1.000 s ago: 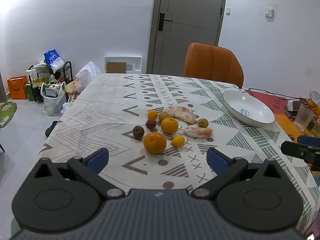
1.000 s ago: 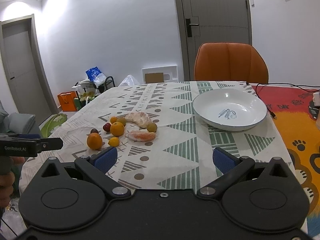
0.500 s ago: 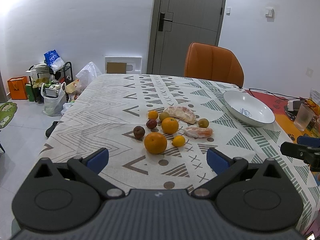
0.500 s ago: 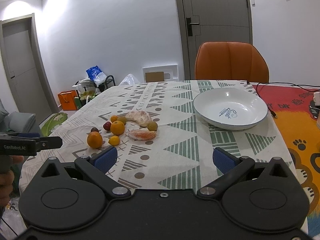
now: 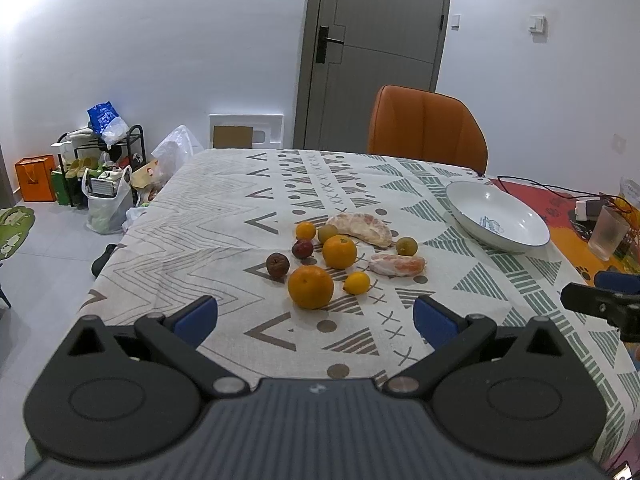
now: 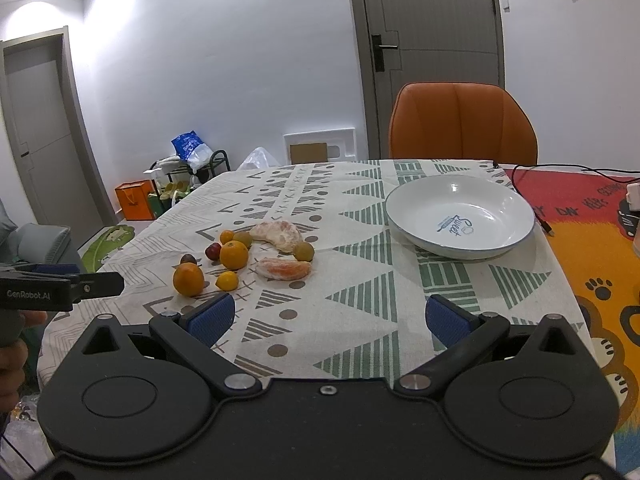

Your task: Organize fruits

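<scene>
White walls, a grey door and an orange chair stand behind your table, which carries a patterned tablecloth. Your left gripper hovers over the near edge with its blue-padded fingers spread wide and nothing between them. Your right gripper is likewise held above the cloth, fingers parted and empty.

The fruits lie loose in one cluster on the cloth, ahead of your left gripper. Nearest is a large orange, with a small yellow citrus just beside it on the right. Behind these sits a second orange, flanked on the left by a dark wrinkled fruit and a red one. A small orange fruit and a greenish fruit lie further back; their kind cannot be told from this view. Two peeled citrus pieces, one large and one smaller, lie on the right of the cluster, with another green fruit between them.

A white bowl rests well apart to the right, holding no fruit. A plastic cup stands beyond it on a coloured mat.
</scene>
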